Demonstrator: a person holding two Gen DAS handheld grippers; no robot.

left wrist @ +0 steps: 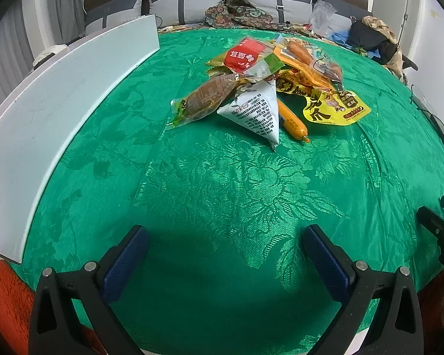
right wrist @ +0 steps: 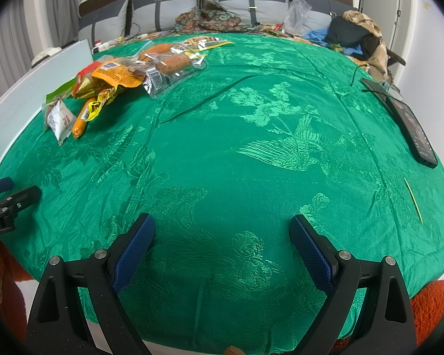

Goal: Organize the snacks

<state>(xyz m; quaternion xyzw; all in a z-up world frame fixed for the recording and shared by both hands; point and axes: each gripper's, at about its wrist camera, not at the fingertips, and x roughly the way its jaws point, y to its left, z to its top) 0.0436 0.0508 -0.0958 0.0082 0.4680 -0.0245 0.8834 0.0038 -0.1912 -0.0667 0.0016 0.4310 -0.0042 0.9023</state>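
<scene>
A pile of snack packets (left wrist: 269, 82) lies on the green cloth (left wrist: 222, 192) ahead of my left gripper. In it are a white triangular pack (left wrist: 257, 112), a brown packet (left wrist: 204, 100), an orange sausage (left wrist: 293, 121), a yellow pack (left wrist: 337, 106) and a red pack (left wrist: 245, 54). My left gripper (left wrist: 225, 236) is open and empty, well short of the pile. My right gripper (right wrist: 222, 227) is open and empty; the pile (right wrist: 118, 80) lies far to its upper left. Each gripper's tip shows at the edge of the other's view.
A long white tray or board (left wrist: 62, 97) runs along the left side of the cloth. A black phone (right wrist: 411, 127) and a thin yellow stick (right wrist: 413, 199) lie at the right. Cushions and clothes sit behind on a sofa.
</scene>
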